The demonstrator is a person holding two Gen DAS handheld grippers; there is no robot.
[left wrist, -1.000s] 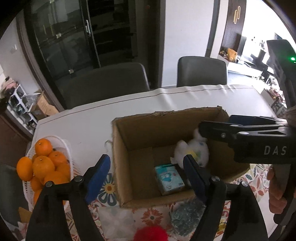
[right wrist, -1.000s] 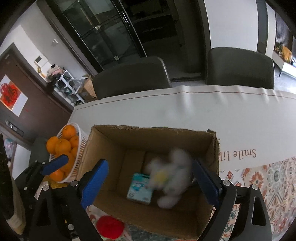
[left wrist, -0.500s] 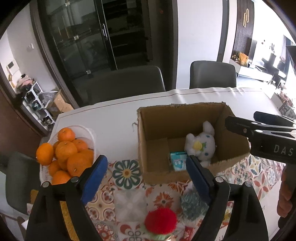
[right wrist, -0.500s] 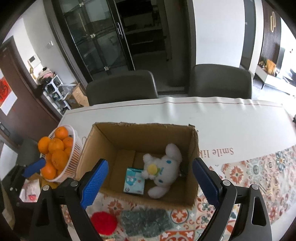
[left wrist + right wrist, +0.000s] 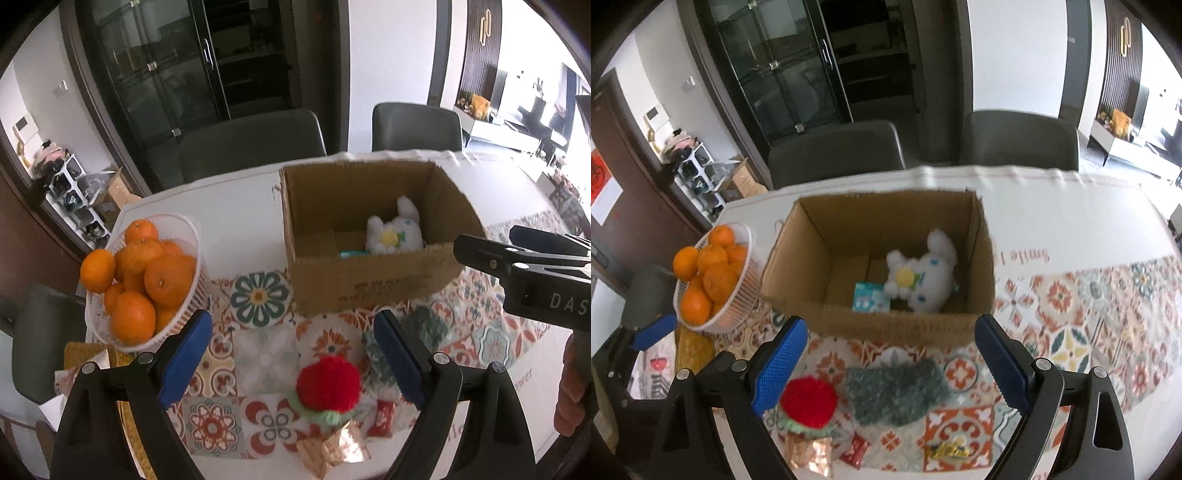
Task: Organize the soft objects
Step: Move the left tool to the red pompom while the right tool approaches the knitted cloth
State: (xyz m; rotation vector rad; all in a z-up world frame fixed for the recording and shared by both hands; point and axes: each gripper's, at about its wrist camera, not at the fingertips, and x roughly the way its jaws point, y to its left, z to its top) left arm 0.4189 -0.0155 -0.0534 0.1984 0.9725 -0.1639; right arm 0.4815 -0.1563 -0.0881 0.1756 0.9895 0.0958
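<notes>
An open cardboard box [image 5: 373, 288] [image 5: 886, 328] stands on the table. Inside lie a white plush toy [image 5: 395, 232] [image 5: 923, 277] and a small teal packet [image 5: 870, 301]. In front of the box lie a red knitted flower with a green base [image 5: 327, 386] [image 5: 809, 404] and a grey-green fuzzy cloth [image 5: 895, 389] [image 5: 424, 332]. My left gripper [image 5: 291, 362] is open and empty, just above the red flower. My right gripper [image 5: 888, 371] is open and empty, above the fuzzy cloth; it shows from the side in the left wrist view [image 5: 517, 251].
A white basket of oranges [image 5: 142, 280] [image 5: 713, 280] stands left of the box. A patterned mat [image 5: 1089, 314] covers the near table. Small wrapped sweets [image 5: 382, 422] [image 5: 855, 448] lie by the flower. Two grey chairs [image 5: 255, 144] stand behind the table.
Both grippers have pulled back and away from the box. The plush toy, falling a second ago, now rests in the box. The flower and cloth have come into fuller view.
</notes>
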